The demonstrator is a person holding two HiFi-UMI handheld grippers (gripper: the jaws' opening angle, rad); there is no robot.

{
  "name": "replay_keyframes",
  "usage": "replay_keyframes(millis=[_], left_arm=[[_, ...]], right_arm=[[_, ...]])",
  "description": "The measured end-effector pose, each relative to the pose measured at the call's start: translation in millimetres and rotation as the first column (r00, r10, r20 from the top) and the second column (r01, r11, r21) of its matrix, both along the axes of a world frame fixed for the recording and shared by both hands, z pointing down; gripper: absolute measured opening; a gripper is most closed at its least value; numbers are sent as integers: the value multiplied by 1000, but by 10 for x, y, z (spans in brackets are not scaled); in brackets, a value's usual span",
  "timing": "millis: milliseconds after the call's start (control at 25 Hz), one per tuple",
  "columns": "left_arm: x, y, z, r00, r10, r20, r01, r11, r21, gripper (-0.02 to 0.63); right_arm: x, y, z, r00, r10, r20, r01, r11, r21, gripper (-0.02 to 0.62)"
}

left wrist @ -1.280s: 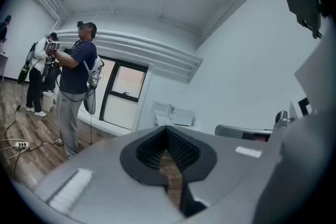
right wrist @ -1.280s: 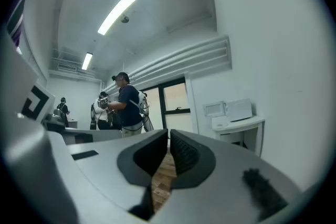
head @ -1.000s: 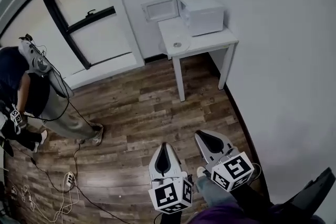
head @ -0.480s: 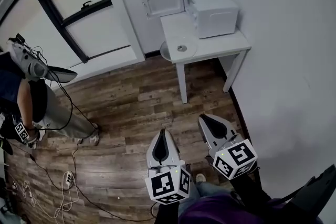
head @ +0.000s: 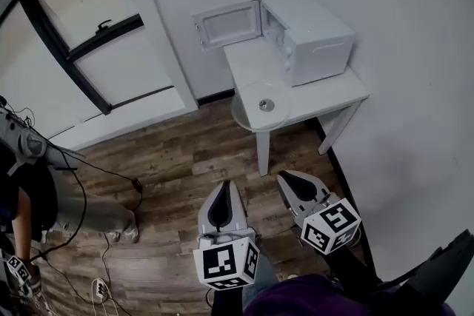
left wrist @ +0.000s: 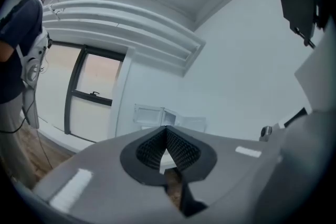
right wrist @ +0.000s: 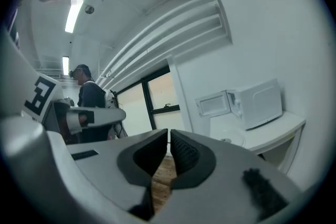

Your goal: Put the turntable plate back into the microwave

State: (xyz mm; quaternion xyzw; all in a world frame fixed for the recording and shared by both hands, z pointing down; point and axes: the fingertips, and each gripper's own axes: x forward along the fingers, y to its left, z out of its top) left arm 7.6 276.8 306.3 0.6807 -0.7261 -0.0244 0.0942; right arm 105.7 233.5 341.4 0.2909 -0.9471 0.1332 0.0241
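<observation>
**First onlooker:** Head view has the left gripper point(head: 227, 187) and the right gripper point(head: 284, 178) both pinched shut with nothing in them, well apart from the table point(head: 326, 85). What would you do first?

**Second onlooker:** Open the jaws before reaching it. The turntable plate point(head: 261, 106) lies flat on the table's near corner, in front of the microwave point(head: 315, 41). Its rim looks to hang a little past the edge. I'd take that rim with one tool on each side, so the glass can't tip.

**First onlooker:** Does it matter which way it's turned?

**Second onlooker:** Hardly. It's round, so there's no long axis to speak of. Its face points up, with a small hub point(head: 266, 105) showing in the middle. Keep it level like that.

**First onlooker:** And the way in?

**Second onlooker:** The door point(head: 226, 24) stands swung wide by the wall, and the opening faces sideways along the table. I reckon it wants a flat slide in, edge first, with the hub settled at the centre. Go slowly, since glass may slip on the pads.
</observation>
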Motion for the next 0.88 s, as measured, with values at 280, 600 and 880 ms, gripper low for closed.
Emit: replay_keyframes(millis=[280, 600, 880], left_arm=[[-739, -1136, 65, 994, 98, -53, -101, 994, -51, 8], [-899, -2146, 538, 951, 192, -242, -215, 974, -72, 9], [-774, -2819, 1402, 859, 178, -480, -317, 921, -226, 101]], right_arm=[[-671, -1225, 52, 997, 81, -14, -81, 994, -66, 6], [-564, -2022, 573, 974, 208, -94, -224, 952, -210, 10], [-273, -2604, 1258, 962, 208, -177, -260, 893, -367, 108]])
